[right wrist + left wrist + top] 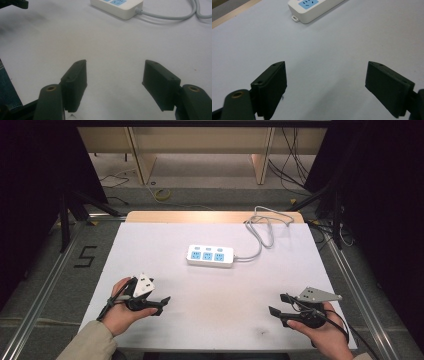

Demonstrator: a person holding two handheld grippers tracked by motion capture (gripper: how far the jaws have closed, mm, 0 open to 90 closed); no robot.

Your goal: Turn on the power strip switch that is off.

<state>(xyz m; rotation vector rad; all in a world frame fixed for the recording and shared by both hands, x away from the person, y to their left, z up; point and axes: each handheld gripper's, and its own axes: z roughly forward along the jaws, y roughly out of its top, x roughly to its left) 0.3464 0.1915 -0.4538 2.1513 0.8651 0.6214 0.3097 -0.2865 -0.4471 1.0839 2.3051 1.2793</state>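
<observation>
A white plastic power strip (210, 255) with 3 blue socket faces lies flat on the white desk (165, 240), slightly beyond the desk's middle, its long side running across the high view, and its grey cable (260, 227) leaves the strip's right end, loops toward the desk's far right corner and goes over that edge. The left gripper (163, 303), black with a pale three-cornered plate on top, is held in the person's left hand (122, 307) well apart from the power strip, nearer the person and to the strip's left; its jaws stand wide with only bare desk between them. In the left gripper view the left gripper (325, 87) points at open desk surface, and the power strip (312, 8) sits far ahead of the jaws, toward the upper middle, with 1 blue socket face visible. The right gripper (277, 306), black with a grey three-cornered plate, rests in the person's right hand (322, 332), also well apart from the power strip, nearer the person and to the strip's right, its tips turned toward the desk's middle. Its jaws are spread wide and hold nothing. In the right gripper view the right gripper (115, 85) looks over bare desk toward the power strip (117, 6), whose cable (170, 16) runs off to the right of it
</observation>
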